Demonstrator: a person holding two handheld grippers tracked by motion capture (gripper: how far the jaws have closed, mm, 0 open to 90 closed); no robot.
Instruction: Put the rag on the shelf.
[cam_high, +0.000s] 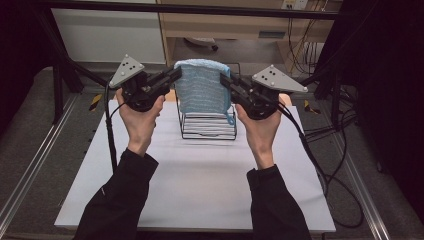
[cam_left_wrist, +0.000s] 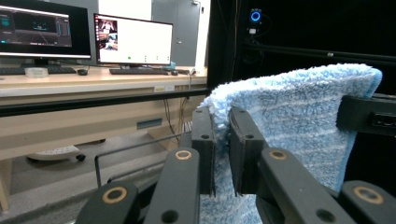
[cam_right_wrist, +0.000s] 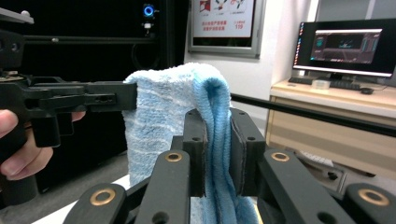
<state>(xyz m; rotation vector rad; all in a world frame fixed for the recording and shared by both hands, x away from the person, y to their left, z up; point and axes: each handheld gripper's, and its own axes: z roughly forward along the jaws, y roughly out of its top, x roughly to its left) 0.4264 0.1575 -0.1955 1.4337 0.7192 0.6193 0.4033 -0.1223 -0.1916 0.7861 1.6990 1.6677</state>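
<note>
You have the light blue towel (cam_high: 204, 87) pinched at both upper corners: your left gripper (cam_high: 175, 74) is clamped on its left edge and your right gripper (cam_high: 225, 80) on its right, each pair of jaws nearly closed with only the terry cloth between the pads (cam_left_wrist: 204, 140). In the right gripper view the folded hem (cam_right_wrist: 215, 140) runs straight down between the jaws. The towel hangs spread flat between your hands, above the black wire rack (cam_high: 209, 125) at the far middle of the white table (cam_high: 200, 185); its lower edge drapes in front of the rack's top. The pick-up and spreading look done. What appears left is setting the towel over the rack and letting go.
</note>
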